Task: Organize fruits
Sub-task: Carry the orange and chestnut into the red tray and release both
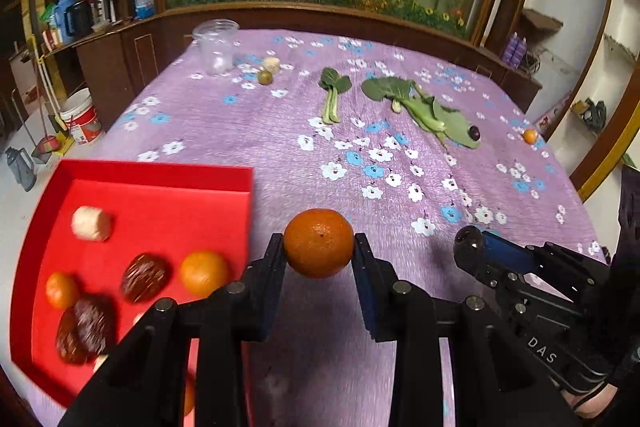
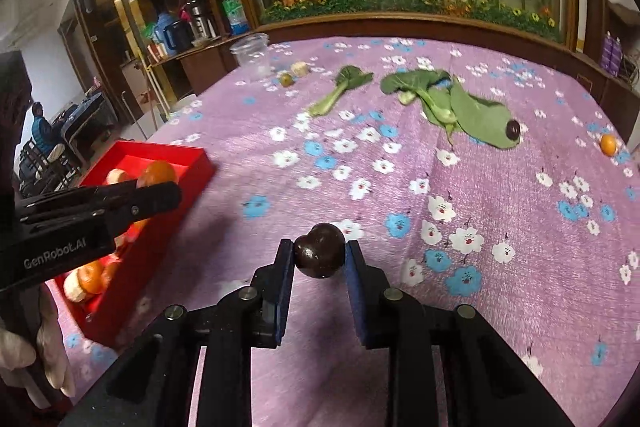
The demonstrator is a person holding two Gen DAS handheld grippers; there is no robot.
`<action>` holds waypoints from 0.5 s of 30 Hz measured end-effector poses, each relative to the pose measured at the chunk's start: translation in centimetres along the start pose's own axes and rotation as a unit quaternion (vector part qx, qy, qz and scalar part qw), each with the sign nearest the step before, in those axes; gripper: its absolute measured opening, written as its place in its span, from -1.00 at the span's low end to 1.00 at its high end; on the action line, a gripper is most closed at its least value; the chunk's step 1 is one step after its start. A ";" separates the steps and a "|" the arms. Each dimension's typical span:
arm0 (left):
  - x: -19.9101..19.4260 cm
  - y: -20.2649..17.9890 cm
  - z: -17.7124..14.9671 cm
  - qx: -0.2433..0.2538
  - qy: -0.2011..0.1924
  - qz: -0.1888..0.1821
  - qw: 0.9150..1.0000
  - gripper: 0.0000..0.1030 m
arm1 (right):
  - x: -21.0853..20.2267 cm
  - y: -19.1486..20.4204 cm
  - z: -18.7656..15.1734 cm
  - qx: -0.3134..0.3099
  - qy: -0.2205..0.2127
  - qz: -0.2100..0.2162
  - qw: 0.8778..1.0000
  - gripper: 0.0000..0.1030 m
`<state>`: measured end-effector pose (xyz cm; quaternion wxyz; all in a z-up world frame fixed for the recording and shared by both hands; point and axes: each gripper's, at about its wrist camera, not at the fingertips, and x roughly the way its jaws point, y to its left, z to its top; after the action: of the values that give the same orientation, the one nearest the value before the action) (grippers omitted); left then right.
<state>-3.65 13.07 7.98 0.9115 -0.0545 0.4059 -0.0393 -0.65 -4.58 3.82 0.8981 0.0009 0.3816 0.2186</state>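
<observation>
My left gripper point(image 1: 319, 247) is shut on an orange mandarin point(image 1: 319, 242), held above the purple cloth just right of the red tray point(image 1: 160, 173). The tray holds several fruits: mandarins point(image 1: 204, 273), dark brown fruits point(image 1: 144, 277) and a pale one point(image 1: 91, 223). My right gripper point(image 2: 319, 255) is shut on a dark brown fruit point(image 2: 319, 254) over the cloth; it also shows in the left wrist view point(image 1: 466, 247). In the right wrist view the left gripper point(image 2: 160, 193) is over the tray point(image 2: 192, 167).
On the flowered cloth lie leafy greens point(image 1: 424, 107), a small bok choy point(image 1: 332, 95), a dark fruit point(image 1: 474, 133) on a leaf, a small mandarin point(image 1: 530, 136) near the right edge, a green fruit point(image 1: 265, 77), a pale piece point(image 1: 272, 63) and a clear plastic cup point(image 1: 216, 45).
</observation>
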 end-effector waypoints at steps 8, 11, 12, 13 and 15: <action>-4.3 3.6 -2.0 -0.051 -0.026 0.004 0.998 -0.37 | -2.6 5.2 -0.3 -0.042 -0.015 0.015 0.999 -0.46; -5.5 5.2 -2.7 -0.068 -0.036 0.014 0.997 -0.37 | -3.1 7.2 -0.4 -0.059 -0.018 0.020 0.998 -0.46; -5.9 5.5 -2.9 -0.070 -0.040 0.019 0.997 -0.37 | -3.2 7.9 -0.4 -0.065 -0.018 0.022 0.997 -0.46; -6.2 5.9 -3.1 -0.073 -0.043 0.023 0.996 -0.37 | -3.3 8.6 -0.5 -0.070 -0.018 0.024 0.997 -0.46; -6.9 6.9 -3.5 -0.081 -0.050 0.032 0.995 -0.37 | -3.4 10.0 -0.5 -0.082 -0.017 0.029 0.996 -0.46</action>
<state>-10.69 20.44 9.81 0.9238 -0.1172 0.3636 0.0256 -7.05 3.03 7.49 0.8949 -0.0579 0.3468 0.2749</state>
